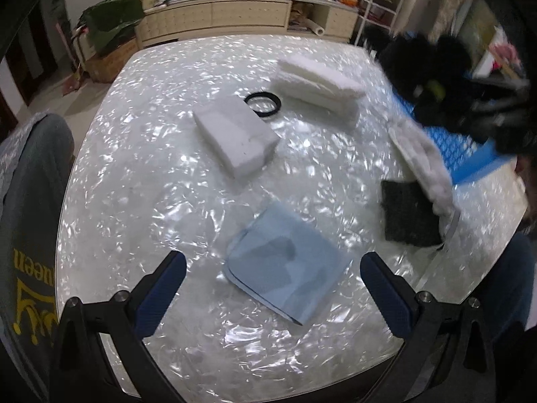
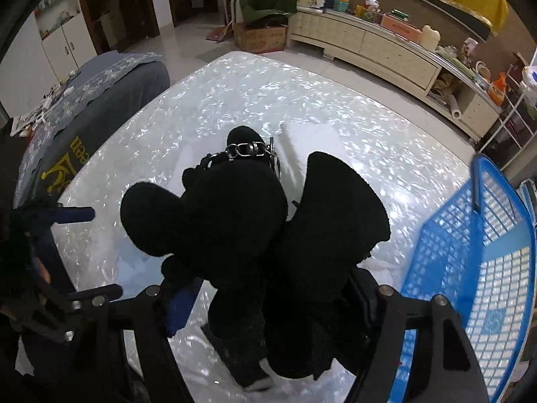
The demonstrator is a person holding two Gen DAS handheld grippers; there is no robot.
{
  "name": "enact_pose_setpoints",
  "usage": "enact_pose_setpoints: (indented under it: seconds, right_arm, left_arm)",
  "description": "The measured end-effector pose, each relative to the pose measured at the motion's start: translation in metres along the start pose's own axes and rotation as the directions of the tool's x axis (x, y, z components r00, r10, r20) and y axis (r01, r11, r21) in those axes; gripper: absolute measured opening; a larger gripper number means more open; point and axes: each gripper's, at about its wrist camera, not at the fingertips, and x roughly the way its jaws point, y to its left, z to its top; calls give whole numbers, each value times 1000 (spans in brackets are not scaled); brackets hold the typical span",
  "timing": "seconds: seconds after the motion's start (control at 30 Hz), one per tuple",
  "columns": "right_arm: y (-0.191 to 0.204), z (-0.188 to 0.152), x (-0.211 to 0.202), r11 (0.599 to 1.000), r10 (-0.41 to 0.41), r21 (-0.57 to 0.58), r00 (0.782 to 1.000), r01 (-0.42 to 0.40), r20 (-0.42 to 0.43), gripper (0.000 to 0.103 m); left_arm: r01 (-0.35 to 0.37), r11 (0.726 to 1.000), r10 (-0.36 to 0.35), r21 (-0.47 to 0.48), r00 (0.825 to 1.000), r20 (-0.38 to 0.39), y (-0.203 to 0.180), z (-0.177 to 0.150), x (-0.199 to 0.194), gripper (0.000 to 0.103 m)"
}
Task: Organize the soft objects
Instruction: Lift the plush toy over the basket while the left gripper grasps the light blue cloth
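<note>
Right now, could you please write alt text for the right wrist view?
The right gripper holds a black plush toy with a metal chain above a shiny white table. A blue basket sits at the right, and the left gripper shows at the left edge.

A pearly white tabletop (image 1: 141, 174) stands on pale floor tiles (image 2: 188, 38); behind it, a long cream sideboard (image 2: 369, 42) cluttered with boxes.
</note>
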Motion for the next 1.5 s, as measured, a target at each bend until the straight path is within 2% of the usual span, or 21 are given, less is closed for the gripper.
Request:
enact_pose_setpoints:
  seconds: [0.17, 0.3, 0.4, 0.53, 0.6, 0.7, 0.77, 0.87, 1.03, 1.13, 1.23, 1.5]
  right_arm:
    - [-10, -7, -6, 999, -2, 44, 1000, 2, 4, 74]
    - [-21, -13, -11, 997, 12, 76, 1000, -13, 4, 74]
    - [-28, -14, -18, 995, 27, 93, 1000, -28, 4, 74]
    - [-37, -10, -36, 995, 23, 99, 999, -26, 35, 74]
    - [-39, -6, -41, 994, 24, 104, 998, -29, 51, 74]
    - [-42, 1, -51, 994, 16, 106, 998, -23, 64, 74]
    - [-47, 3, -60, 994, 2, 110, 997, -10, 72, 74]
    - [-56, 6, -71, 992, -23, 126, 996, 12, 82, 75]
    - [-80, 3, -80, 983, -73, 175, 994, 59, 77, 76]
    - [-99, -5, -80, 973, -100, 213, 993, 85, 64, 76]
    - [-113, -11, -75, 963, -125, 243, 991, 111, 43, 76]
    - [-156, -30, -49, 939, -149, 308, 988, 152, -31, 76]
  left_arm:
    - [-11, 997, 13, 73, 999, -36, -12, -5, 14, 93]
    - [3, 995, 3, 102, 998, -59, -18, -8, 25, 93]
    - [-20, 989, 32, 149, 996, -84, -23, -11, 34, 92]
    - [-7, 981, 27, 192, 995, -101, -31, -18, 40, 90]
    - [-50, 975, 75, 219, 992, -106, -33, -21, 45, 84]
    - [-49, 980, 70, 194, 992, -105, -29, -15, 48, 75]
    - [-50, 980, 70, 192, 992, -103, -27, -14, 48, 60]
    - [-31, 975, 53, 220, 994, -94, -30, -14, 45, 46]
    - [-29, 972, 51, 232, 995, -91, -33, -14, 44, 29]
    - [-38, 975, 59, 220, 994, -88, -31, -12, 46, 22]
    - [-15, 982, 32, 188, 995, -90, -26, -11, 43, 17]
    - [-12, 990, 24, 141, 996, -83, -24, -10, 41, 11]
